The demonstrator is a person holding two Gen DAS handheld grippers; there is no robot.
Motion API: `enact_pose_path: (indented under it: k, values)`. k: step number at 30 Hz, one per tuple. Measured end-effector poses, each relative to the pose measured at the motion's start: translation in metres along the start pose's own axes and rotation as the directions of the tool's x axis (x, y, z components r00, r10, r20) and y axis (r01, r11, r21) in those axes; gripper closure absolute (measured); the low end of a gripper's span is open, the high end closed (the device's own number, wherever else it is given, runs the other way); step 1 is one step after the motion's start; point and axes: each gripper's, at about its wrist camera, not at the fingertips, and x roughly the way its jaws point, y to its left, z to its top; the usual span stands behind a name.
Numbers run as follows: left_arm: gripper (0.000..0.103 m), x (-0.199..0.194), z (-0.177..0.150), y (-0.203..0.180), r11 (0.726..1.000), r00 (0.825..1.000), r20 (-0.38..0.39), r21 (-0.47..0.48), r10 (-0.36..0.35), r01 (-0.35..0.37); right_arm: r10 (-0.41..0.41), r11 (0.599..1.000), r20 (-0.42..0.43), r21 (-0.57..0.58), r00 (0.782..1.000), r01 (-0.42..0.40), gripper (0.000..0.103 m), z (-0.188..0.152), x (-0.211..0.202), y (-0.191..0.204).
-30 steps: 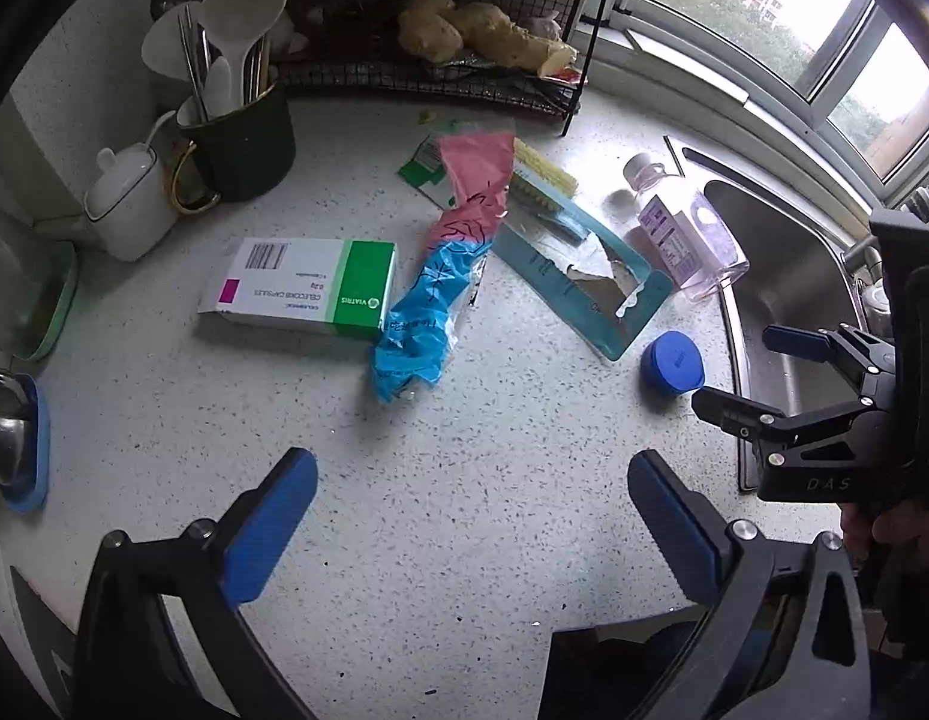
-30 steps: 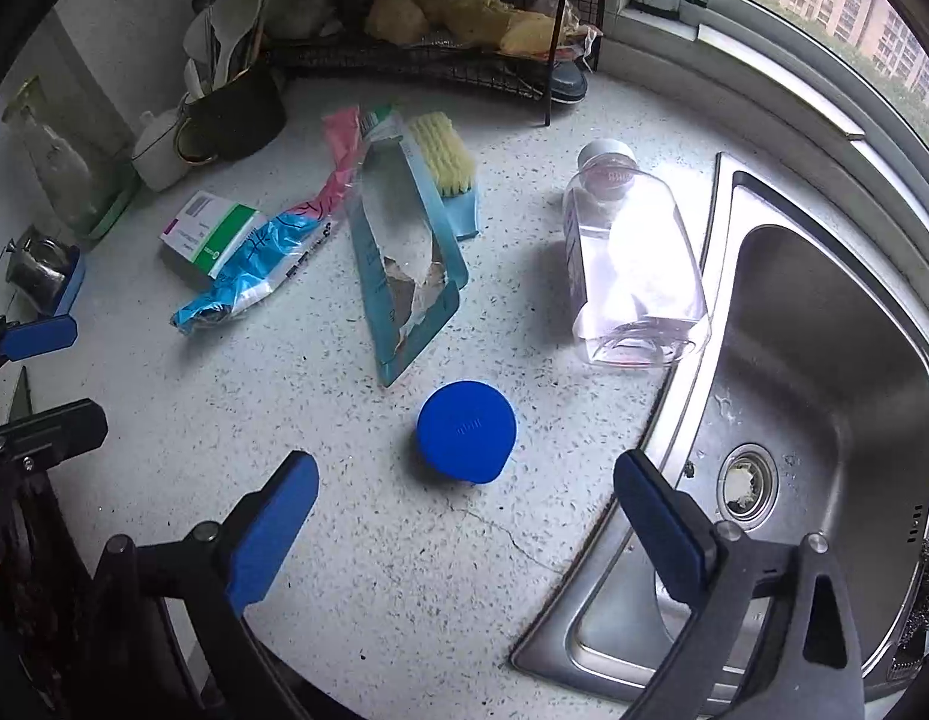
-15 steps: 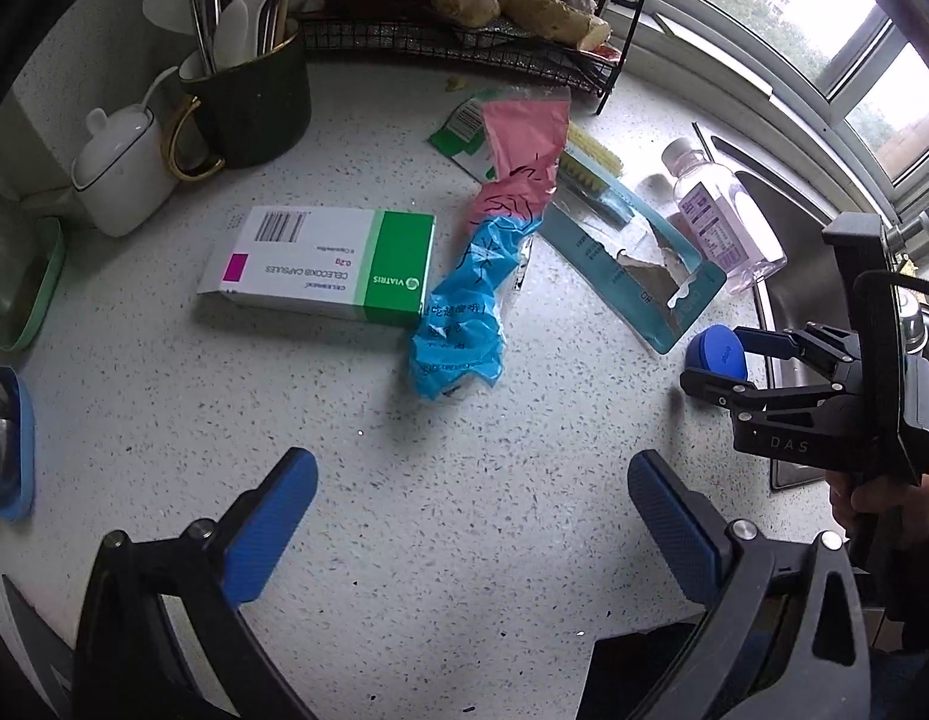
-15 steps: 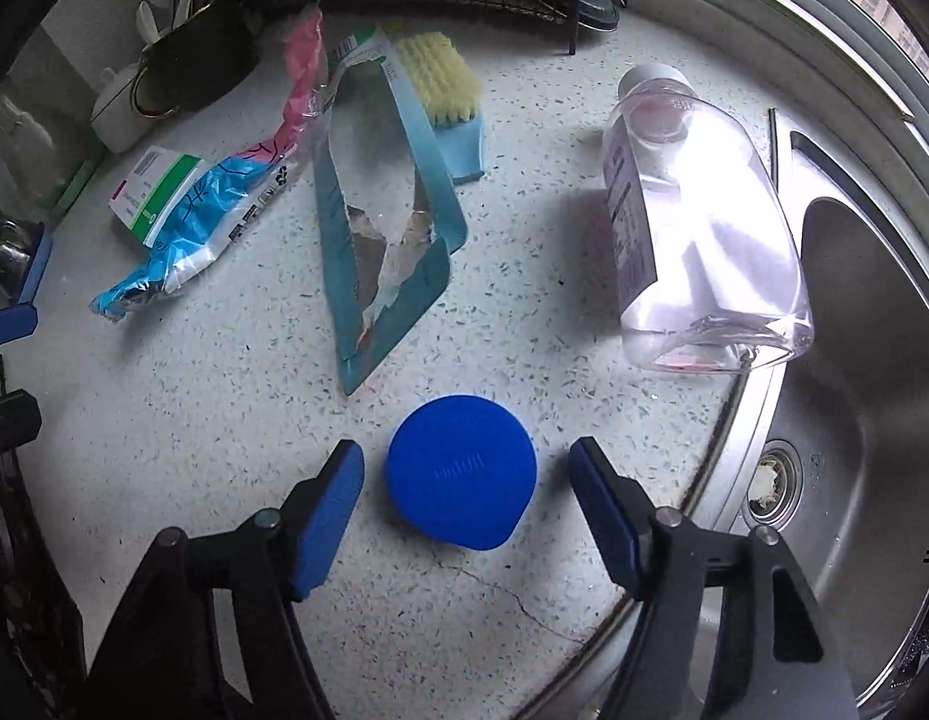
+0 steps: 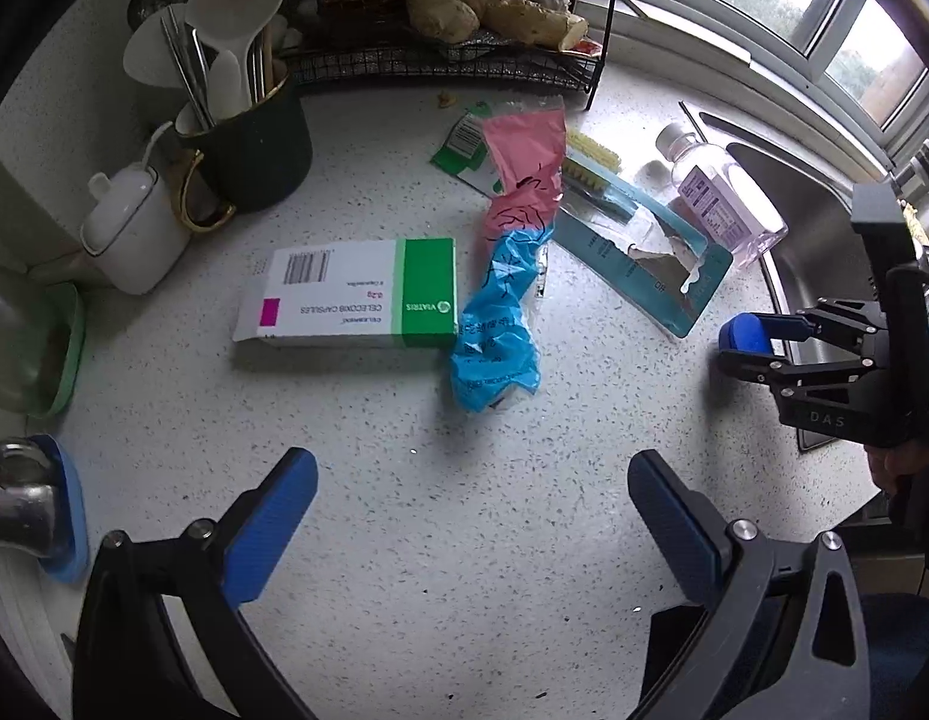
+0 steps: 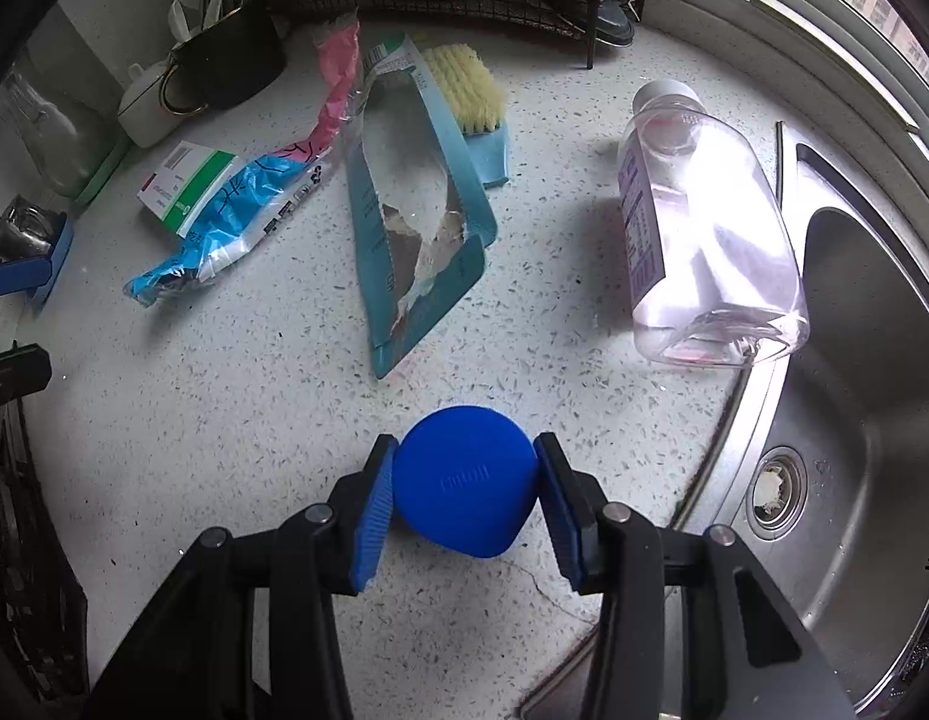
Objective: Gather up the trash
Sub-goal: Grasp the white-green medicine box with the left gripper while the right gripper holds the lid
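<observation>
My right gripper point(image 6: 464, 507) is shut on a blue cap point(image 6: 464, 483) that rests on the speckled counter by the sink; it also shows in the left wrist view point(image 5: 745, 333). My left gripper point(image 5: 473, 516) is open and empty above bare counter. Ahead of it lie a crumpled blue and pink wrapper point(image 5: 506, 294), a white and green medicine box point(image 5: 350, 294), a torn teal package point(image 5: 644, 252) and a clear plastic bottle point(image 5: 725, 204). In the right wrist view the wrapper point(image 6: 236, 210), teal package point(image 6: 416, 228) and bottle point(image 6: 704, 240) lie beyond the cap.
A steel sink point(image 6: 854, 420) lies to the right. A wire rack point(image 5: 440, 42) with ginger, a dark utensil cup point(image 5: 248, 144) and a white pot point(image 5: 134, 228) stand at the back left. A yellow brush point(image 6: 470, 90) lies behind the teal package.
My right gripper moved forward around the blue cap and closed its jaws on it. My left gripper moved closer to the wrapper and box, still open.
</observation>
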Motion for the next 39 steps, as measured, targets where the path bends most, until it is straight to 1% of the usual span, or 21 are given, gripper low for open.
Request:
enact_pose_path:
  k: [3, 5, 7, 10, 12, 14, 18, 22, 24, 26, 29, 32, 34, 35, 36, 38, 39]
  values:
    - [0.0, -0.009, 0.015, 0.005, 0.995, 1.0, 0.012, 0.094, 0.016, -0.017, 0.021, 1.0, 0.017, 0.001, 1.0, -0.021, 0.06, -0.003, -0.014, 0.003]
    - [0.0, -0.012, 0.024, 0.006, 0.984, 1.0, 0.023, 0.176, 0.013, -0.017, 0.041, 0.999, 0.027, 0.009, 0.999, -0.041, 0.06, -0.001, -0.023, 0.007]
    - [0.0, -0.012, 0.033, 0.006, 0.967, 1.0, 0.021, 0.252, 0.023, -0.028, 0.056, 0.998, 0.035, 0.013, 0.998, -0.056, 0.06, 0.004, -0.028, 0.008]
    - [0.0, -0.003, 0.044, 0.009, 0.928, 0.999, 0.003, 0.371, 0.037, -0.035, 0.071, 0.997, 0.048, -0.003, 0.996, -0.071, 0.06, 0.009, -0.04, 0.014]
    - [0.0, 0.003, 0.049, 0.013, 0.901, 1.0, 0.001, 0.433, 0.027, -0.025, 0.074, 0.997, 0.053, -0.021, 0.996, -0.073, 0.06, 0.014, -0.042, 0.018]
    - [0.0, 0.012, 0.054, 0.016, 0.876, 1.0, -0.022, 0.483, 0.016, -0.004, 0.069, 0.997, 0.05, -0.029, 0.996, -0.067, 0.06, 0.018, -0.043, 0.022]
    - [0.0, 0.031, 0.062, 0.021, 0.809, 0.998, -0.062, 0.585, -0.019, 0.051, 0.07, 0.998, 0.032, -0.008, 0.997, -0.07, 0.06, 0.023, -0.035, 0.017]
    - [0.0, 0.055, 0.069, 0.026, 0.759, 0.995, -0.101, 0.647, -0.013, 0.075, 0.061, 0.998, 0.012, 0.021, 0.998, -0.062, 0.06, 0.023, -0.03, 0.011]
    - [0.001, 0.066, 0.07, 0.026, 0.726, 0.993, -0.118, 0.682, -0.01, 0.088, 0.053, 0.998, 0.0, 0.029, 0.999, -0.053, 0.06, 0.021, -0.027, 0.01]
    - [0.003, 0.076, 0.069, 0.026, 0.693, 0.991, -0.132, 0.714, -0.007, 0.1, 0.049, 0.998, -0.008, 0.035, 0.999, -0.049, 0.06, 0.02, -0.025, 0.008]
    - [0.007, 0.089, 0.069, 0.025, 0.659, 0.986, -0.164, 0.741, -0.004, 0.126, 0.045, 0.998, -0.017, 0.052, 0.999, -0.044, 0.06, 0.017, -0.022, 0.005]
    - [0.007, 0.101, 0.068, 0.023, 0.626, 0.984, -0.181, 0.767, 0.003, 0.139, 0.049, 0.995, -0.025, 0.088, 0.998, -0.047, 0.06, 0.016, -0.018, 0.0]
    - [0.011, 0.109, 0.068, 0.023, 0.615, 0.982, -0.191, 0.775, 0.002, 0.149, 0.05, 0.992, -0.03, 0.115, 0.998, -0.046, 0.06, 0.015, -0.016, -0.003]
    - [0.015, 0.112, 0.068, 0.024, 0.612, 0.981, -0.193, 0.776, 0.001, 0.152, 0.047, 0.992, -0.036, 0.121, 0.998, -0.043, 0.06, 0.015, -0.014, -0.004]
    - [0.018, 0.114, 0.068, 0.024, 0.612, 0.98, -0.201, 0.774, -0.002, 0.16, 0.044, 0.991, -0.038, 0.124, 0.998, -0.039, 0.06, 0.015, -0.013, -0.004]
    - [0.022, 0.117, 0.071, 0.027, 0.624, 0.974, -0.224, 0.758, -0.026, 0.19, 0.042, 0.991, -0.039, 0.127, 0.998, -0.037, 0.06, 0.015, -0.013, -0.005]
    - [0.025, 0.117, 0.07, 0.028, 0.624, 0.974, -0.227, 0.757, -0.027, 0.193, 0.042, 0.991, -0.037, 0.127, 0.998, -0.037, 0.06, 0.016, -0.014, -0.005]
